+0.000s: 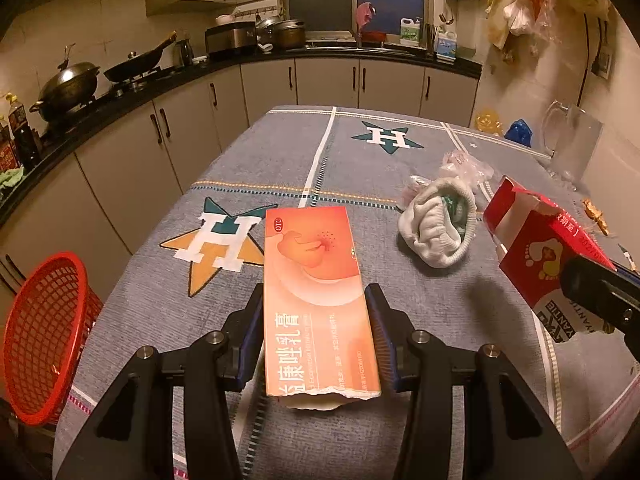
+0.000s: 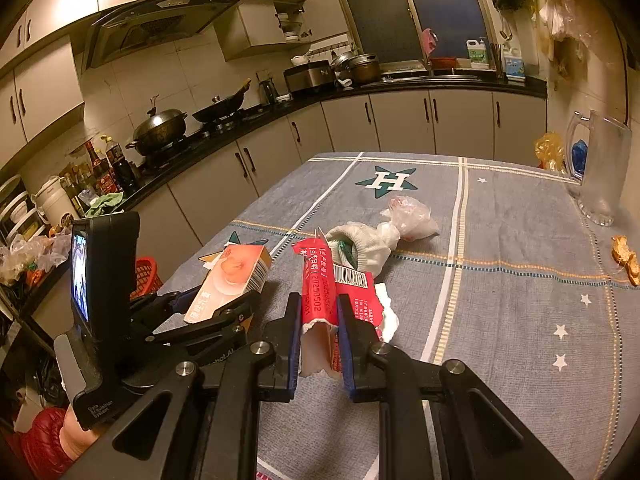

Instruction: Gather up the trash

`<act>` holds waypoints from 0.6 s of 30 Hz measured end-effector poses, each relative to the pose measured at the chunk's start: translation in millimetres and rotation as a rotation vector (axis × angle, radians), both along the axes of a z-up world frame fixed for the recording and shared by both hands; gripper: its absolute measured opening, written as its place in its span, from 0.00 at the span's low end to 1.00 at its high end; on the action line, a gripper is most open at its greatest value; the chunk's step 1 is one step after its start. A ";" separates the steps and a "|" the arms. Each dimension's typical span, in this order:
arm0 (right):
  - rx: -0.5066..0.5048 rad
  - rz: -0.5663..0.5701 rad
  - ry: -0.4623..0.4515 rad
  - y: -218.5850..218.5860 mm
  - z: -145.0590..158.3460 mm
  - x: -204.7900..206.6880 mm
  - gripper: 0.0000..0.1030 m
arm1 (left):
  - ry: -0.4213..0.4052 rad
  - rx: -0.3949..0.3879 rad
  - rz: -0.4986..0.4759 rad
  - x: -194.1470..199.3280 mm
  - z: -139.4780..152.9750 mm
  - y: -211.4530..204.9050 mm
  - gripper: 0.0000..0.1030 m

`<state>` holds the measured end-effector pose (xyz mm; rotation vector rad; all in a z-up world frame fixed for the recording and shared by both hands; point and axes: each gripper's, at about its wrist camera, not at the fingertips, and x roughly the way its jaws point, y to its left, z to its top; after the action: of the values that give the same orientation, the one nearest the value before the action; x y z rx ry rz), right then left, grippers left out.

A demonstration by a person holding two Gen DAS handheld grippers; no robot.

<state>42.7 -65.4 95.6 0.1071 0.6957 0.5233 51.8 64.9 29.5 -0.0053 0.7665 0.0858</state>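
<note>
My left gripper (image 1: 315, 300) is shut on a long orange medicine carton (image 1: 316, 280) with a torn near end; its blue pads press both long sides above the grey tablecloth (image 1: 360, 160). My right gripper (image 2: 319, 310) is shut on a torn red-and-white carton (image 2: 332, 290), which also shows at the right edge of the left wrist view as the red carton (image 1: 536, 256). From the right wrist view the left gripper (image 2: 216, 306) holds the orange carton (image 2: 232, 276) tilted upward. A rolled white sock (image 1: 440, 224) and crumpled clear plastic (image 1: 464, 164) lie beyond.
A red mesh basket (image 1: 44, 344) stands off the table's left edge. A glass pitcher (image 2: 604, 168) stands at the far right of the table, with a gold wrapper (image 2: 626, 258) closer on the right edge. White tissue (image 2: 390, 316) lies under the red carton. Kitchen counters run behind.
</note>
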 end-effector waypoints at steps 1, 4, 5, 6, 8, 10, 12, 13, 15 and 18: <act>0.000 -0.002 -0.001 -0.6 0.2 -0.4 0.18 | 0.000 0.001 0.000 0.0 -0.3 -0.4 0.46; 0.002 -0.002 -0.004 -0.9 0.9 -0.5 0.18 | -0.005 0.009 0.004 -0.8 -0.2 -1.2 0.46; 0.001 -0.005 -0.006 -0.9 1.4 -1.1 0.18 | -0.011 0.013 0.008 -1.3 0.3 -1.2 0.46; 0.001 -0.005 -0.008 -0.7 1.7 -1.4 0.18 | -0.015 0.017 0.009 -1.5 0.7 -1.3 0.46; 0.002 -0.008 -0.012 -0.8 2.4 -2.4 0.18 | -0.022 0.025 0.012 -2.2 1.4 -2.0 0.46; 0.002 -0.011 -0.017 -1.2 3.2 -3.3 0.18 | -0.028 0.037 0.010 -3.0 2.0 -3.0 0.46; 0.005 -0.015 -0.021 -1.8 5.1 -4.1 0.18 | -0.034 0.051 0.011 -4.1 3.7 -5.0 0.46; 0.009 -0.018 -0.023 -3.1 6.1 -4.1 0.18 | -0.037 0.054 0.010 -5.3 5.7 -5.7 0.46; 0.023 -0.022 -0.023 -6.4 8.8 -4.2 0.18 | -0.052 0.059 0.014 -8.5 10.1 -5.8 0.46; 0.051 -0.036 -0.011 -13.4 12.6 -4.0 0.18 | -0.069 0.059 0.007 -18.5 20.6 -6.5 0.46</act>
<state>38.7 -78.8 108.2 0.1644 0.6687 0.5068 33.3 58.4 50.0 0.0446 0.6949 0.1142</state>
